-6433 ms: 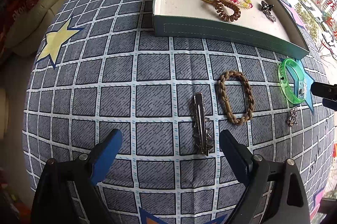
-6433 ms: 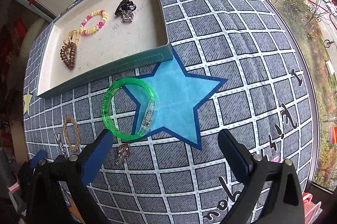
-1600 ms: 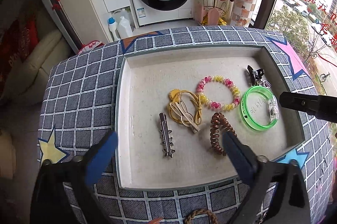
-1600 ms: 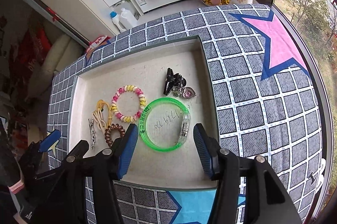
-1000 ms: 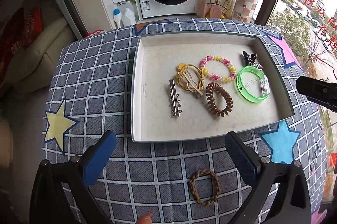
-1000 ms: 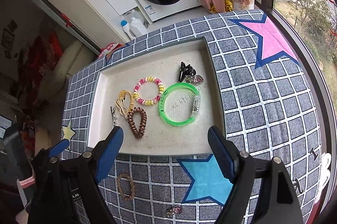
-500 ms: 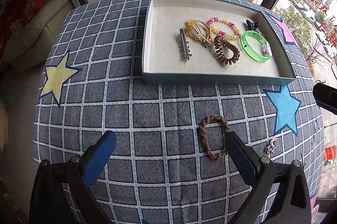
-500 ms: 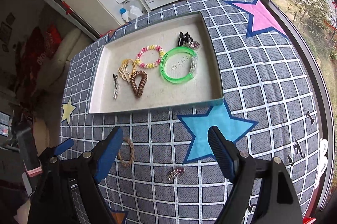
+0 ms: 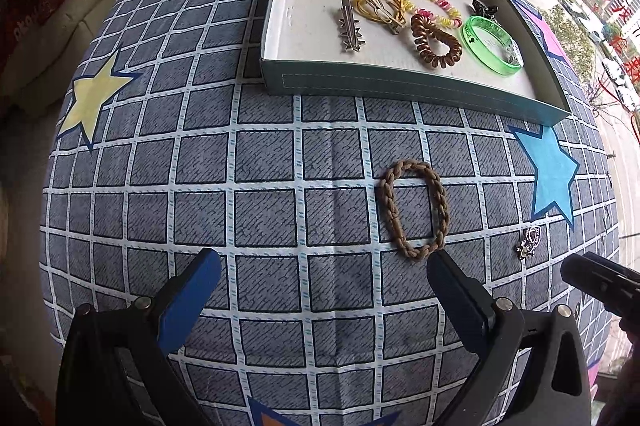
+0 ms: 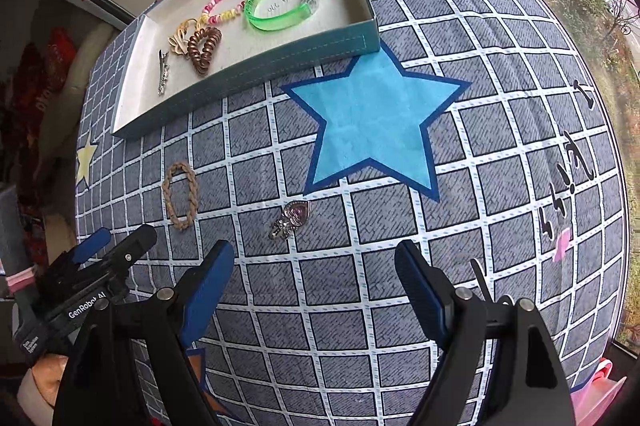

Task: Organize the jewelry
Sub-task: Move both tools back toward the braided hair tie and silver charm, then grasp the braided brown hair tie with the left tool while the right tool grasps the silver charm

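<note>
Tan braided hair loop flat on checked cloth, both claws spread, empty

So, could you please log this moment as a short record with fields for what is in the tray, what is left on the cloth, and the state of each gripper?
tray: hair clip, yellow tie, bead bracelet, coil tie, green bangle, black clip
cloth: braided tie, heart charm
left gripper: open, empty, near braided tie
right gripper: open, empty, above heart charm
</note>
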Demonstrator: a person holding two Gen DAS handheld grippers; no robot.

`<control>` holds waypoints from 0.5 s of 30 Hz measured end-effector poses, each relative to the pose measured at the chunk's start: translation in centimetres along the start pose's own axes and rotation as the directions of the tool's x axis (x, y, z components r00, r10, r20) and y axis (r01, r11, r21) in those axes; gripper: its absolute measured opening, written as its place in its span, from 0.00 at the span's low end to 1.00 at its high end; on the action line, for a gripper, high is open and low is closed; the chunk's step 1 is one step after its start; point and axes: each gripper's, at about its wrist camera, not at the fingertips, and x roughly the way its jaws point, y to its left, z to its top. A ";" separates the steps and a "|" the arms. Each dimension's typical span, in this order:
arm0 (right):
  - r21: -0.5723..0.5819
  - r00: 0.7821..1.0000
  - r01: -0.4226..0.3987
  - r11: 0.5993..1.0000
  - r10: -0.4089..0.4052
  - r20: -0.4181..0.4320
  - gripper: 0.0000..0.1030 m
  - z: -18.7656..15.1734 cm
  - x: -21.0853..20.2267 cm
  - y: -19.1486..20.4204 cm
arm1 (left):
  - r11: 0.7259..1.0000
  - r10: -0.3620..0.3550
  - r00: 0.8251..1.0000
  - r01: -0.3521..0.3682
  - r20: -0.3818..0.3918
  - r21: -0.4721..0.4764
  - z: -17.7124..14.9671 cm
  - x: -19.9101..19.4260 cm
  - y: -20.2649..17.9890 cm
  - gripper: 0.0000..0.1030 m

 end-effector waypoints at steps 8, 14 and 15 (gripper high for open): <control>-0.033 0.998 0.059 0.998 -0.059 0.002 0.82 -0.9 0.8 0.0 | 0.999 -0.047 0.999 0.047 -0.003 0.005 0.8 0.9 -1.5 1.00; -0.059 0.997 0.079 0.995 -0.079 0.004 0.82 -1.4 1.5 0.5 | 0.999 -0.023 1.000 0.023 -0.005 0.029 1.6 2.5 -2.8 1.00; -0.059 0.997 0.078 0.995 -0.078 0.008 0.82 -1.4 1.6 0.7 | 0.999 -0.014 1.000 0.014 -0.003 0.032 1.7 2.7 -3.0 1.00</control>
